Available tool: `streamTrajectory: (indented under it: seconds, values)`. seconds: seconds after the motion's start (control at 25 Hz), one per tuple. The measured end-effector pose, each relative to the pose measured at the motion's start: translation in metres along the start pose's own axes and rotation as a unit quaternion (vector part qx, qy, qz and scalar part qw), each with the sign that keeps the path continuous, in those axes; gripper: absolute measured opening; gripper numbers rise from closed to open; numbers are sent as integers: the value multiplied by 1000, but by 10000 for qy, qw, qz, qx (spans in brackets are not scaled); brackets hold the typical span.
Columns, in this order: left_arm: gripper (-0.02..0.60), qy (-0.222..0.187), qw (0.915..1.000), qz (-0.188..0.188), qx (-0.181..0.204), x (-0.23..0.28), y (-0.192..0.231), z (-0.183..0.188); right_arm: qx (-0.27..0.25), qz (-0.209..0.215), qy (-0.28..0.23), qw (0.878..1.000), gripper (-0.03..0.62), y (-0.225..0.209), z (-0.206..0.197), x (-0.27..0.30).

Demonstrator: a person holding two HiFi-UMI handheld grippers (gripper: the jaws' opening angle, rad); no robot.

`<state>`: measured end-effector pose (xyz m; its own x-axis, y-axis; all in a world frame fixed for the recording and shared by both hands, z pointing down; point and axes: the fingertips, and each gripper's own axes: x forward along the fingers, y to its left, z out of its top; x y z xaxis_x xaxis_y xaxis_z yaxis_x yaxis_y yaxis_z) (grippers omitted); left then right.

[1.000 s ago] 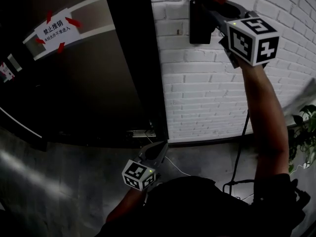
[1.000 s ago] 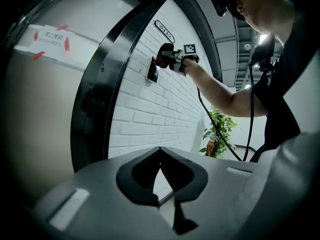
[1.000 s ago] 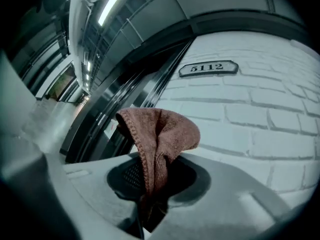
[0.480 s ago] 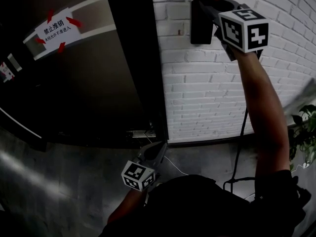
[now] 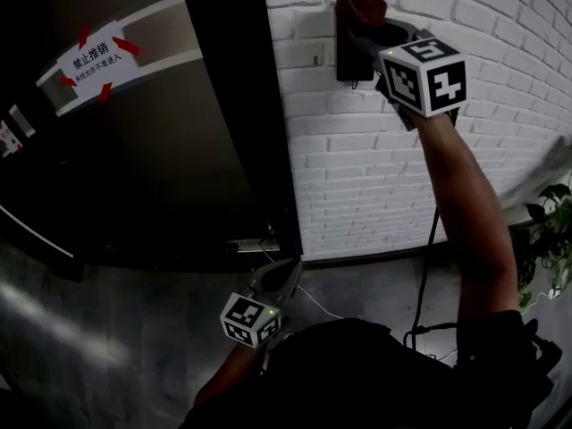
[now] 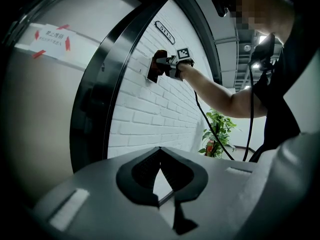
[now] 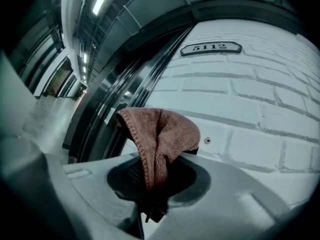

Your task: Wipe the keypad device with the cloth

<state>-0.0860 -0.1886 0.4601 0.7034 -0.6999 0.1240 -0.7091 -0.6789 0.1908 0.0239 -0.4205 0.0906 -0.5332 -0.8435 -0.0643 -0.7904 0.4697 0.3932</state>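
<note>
The keypad device [image 5: 342, 56] is a dark box mounted on the white brick wall [image 5: 357, 168]. My right gripper [image 5: 368, 27] is raised to it and shut on a red-brown cloth [image 5: 361, 5], which is pressed over the keypad's top part. In the right gripper view the cloth [image 7: 162, 134] hangs folded over the shut jaws and hides nearly all of the device. The left gripper view shows keypad [image 6: 151, 75], cloth [image 6: 160, 59] and right gripper [image 6: 167, 66] from below. My left gripper [image 5: 288, 271] hangs low by the person's body, shut with nothing in it [image 6: 160, 151].
A dark door frame [image 5: 237, 105] stands just left of the keypad, and a paper sign with red tape [image 5: 92, 58] is on the door. A black cable [image 5: 427, 266] hangs from the right arm. A potted plant [image 5: 550, 231] stands at the right. A room number plate [image 7: 211, 47] is above.
My right gripper has slid left with the cloth across the keypad, so the cloth now covers its upper face. The left gripper has stayed where it was.
</note>
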Motion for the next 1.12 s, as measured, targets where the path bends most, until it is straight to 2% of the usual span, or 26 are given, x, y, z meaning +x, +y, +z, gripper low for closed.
streamTrajectory:
  seconds: [1.12]
  values:
    - [17, 135, 9997, -202, -67, 2, -7, -5, 566, 230, 755, 9953, 69, 33, -101, -6]
